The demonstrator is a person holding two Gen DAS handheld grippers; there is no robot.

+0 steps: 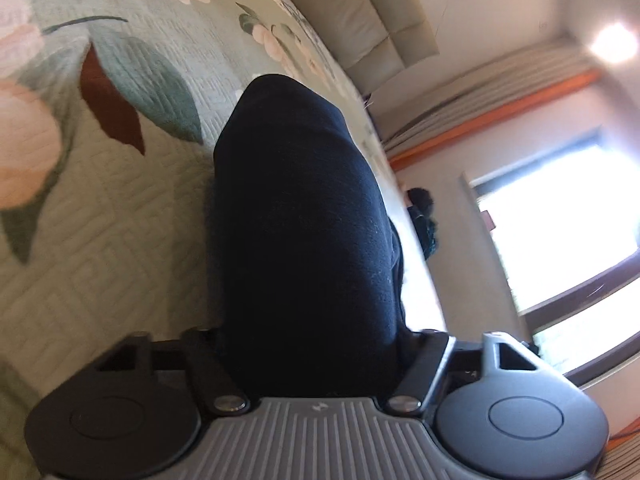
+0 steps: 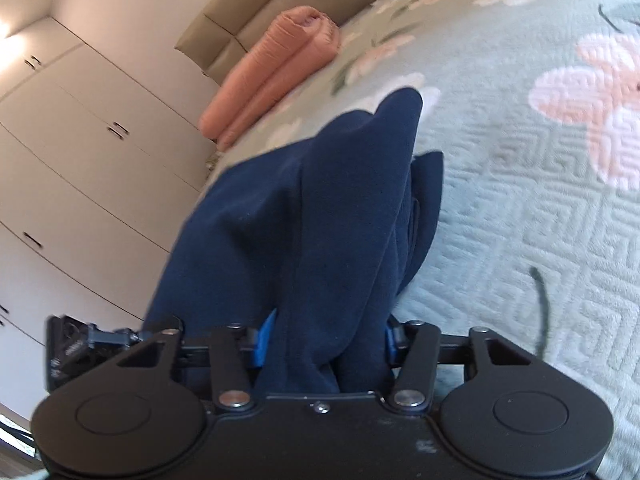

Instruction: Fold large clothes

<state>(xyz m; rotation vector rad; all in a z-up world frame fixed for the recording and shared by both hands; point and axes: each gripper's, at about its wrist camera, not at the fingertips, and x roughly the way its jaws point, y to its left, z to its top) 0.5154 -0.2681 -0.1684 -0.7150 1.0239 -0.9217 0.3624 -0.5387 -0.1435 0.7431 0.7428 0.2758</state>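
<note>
A dark navy garment [image 1: 304,216] hangs over my left gripper [image 1: 316,344], which is shut on it; the cloth hides the fingertips. The same navy garment [image 2: 320,216] is bunched in folds between the blue-padded fingers [image 2: 266,340] of my right gripper [image 2: 326,340], which is shut on it. Both grippers hold the garment just above a pale green quilted bedspread with pink flowers [image 1: 100,208], which also shows in the right wrist view [image 2: 520,208]. The garment's far end rests on or near the bedspread.
A rolled salmon-pink blanket [image 2: 272,72] lies at the bed's far edge by a beige padded headboard [image 2: 272,8]. White wardrobe doors [image 2: 80,152] stand to the left. In the left wrist view a bright window [image 1: 560,220], curtains and a dark-haired person [image 1: 420,212] show past the bed.
</note>
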